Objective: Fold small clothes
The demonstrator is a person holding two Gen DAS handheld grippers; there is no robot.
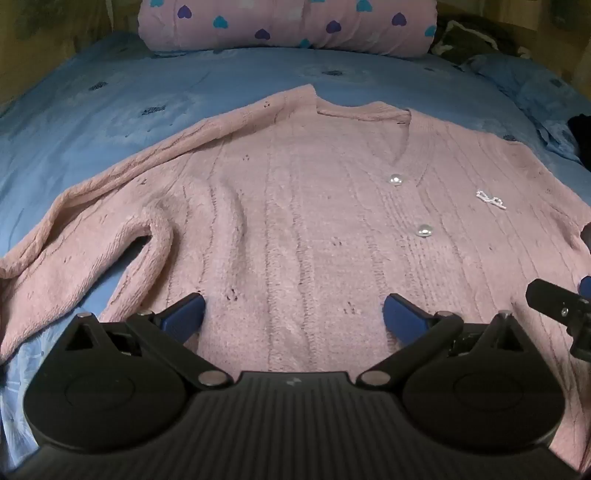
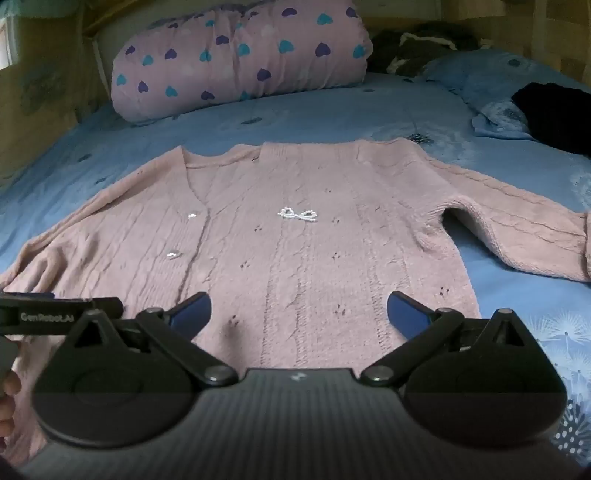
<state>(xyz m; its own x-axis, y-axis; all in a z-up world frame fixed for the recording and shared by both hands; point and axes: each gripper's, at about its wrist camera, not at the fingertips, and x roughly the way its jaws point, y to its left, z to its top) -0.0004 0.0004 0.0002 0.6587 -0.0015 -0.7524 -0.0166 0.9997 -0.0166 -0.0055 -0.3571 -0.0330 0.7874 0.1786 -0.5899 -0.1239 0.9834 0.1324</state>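
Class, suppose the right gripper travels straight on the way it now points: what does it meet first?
Most likely the pink knitted cardigan spread on the blue bedsheet: the open right gripper tilts down toward its lower front. Depth is uncertain.

My left tool (image 1: 293, 317) hangs over the lower part of the pink knit cardigan (image 1: 295, 221), its blue fingers (image 1: 186, 314) spread wide with nothing between them. The cardigan lies flat and face up on the blue bedsheet (image 1: 92, 122). Two pearly buttons (image 1: 396, 180) sit below the cardigan's V-neck, and a small white bow (image 1: 490, 199) lies just right of them. The cardigan's left sleeve (image 1: 66, 258) bends back toward its hem. Beyond the cardigan's collar rests a pink pillow with hearts (image 1: 288, 26). My right tool (image 1: 565, 310) pokes in at the cardigan's right edge.
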